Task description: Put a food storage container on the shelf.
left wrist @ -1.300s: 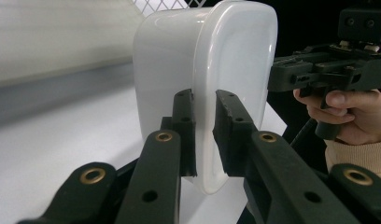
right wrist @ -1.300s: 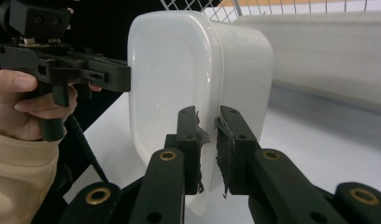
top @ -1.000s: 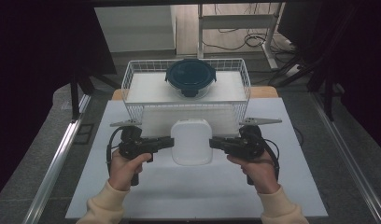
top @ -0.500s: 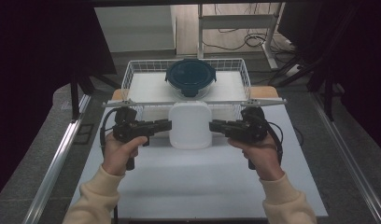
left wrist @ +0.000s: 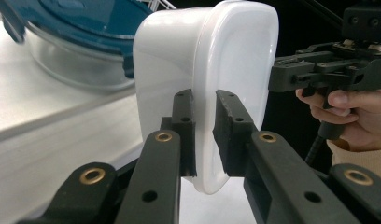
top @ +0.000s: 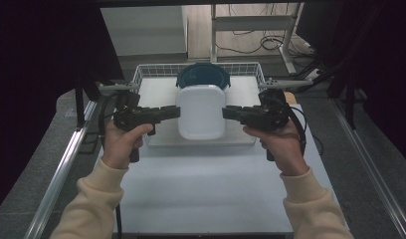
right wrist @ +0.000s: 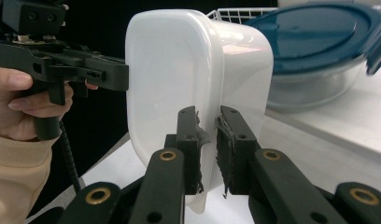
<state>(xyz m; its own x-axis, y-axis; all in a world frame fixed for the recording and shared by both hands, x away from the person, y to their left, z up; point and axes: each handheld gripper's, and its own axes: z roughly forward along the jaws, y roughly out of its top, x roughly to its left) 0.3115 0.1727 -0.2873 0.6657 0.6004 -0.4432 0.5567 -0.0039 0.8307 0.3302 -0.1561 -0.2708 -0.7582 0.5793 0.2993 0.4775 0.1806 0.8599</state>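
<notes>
— What are the two hands doing?

— Each holds a pair of tongs, and both pairs are clamped on the rim of one white tub (top: 201, 112). The left tongs (top: 174, 112) pinch its left edge, the right tongs (top: 228, 112) its right edge.

— Where is the tub?

— Up in the air between the tongs, above the near edge of a wire basket (top: 251, 68) that sits on the white surface (top: 201, 189). In the high view its flat bottom faces up; in both gripper views the rim (left wrist: 203, 140) runs between the black pads.

— Anything in the basket?

— A glass bowl (top: 203, 75) with a dark blue clip lid (right wrist: 314, 32), just behind the tub.

— And the person?

— Cream sleeves (top: 94, 204), one hand on each handle.
</notes>
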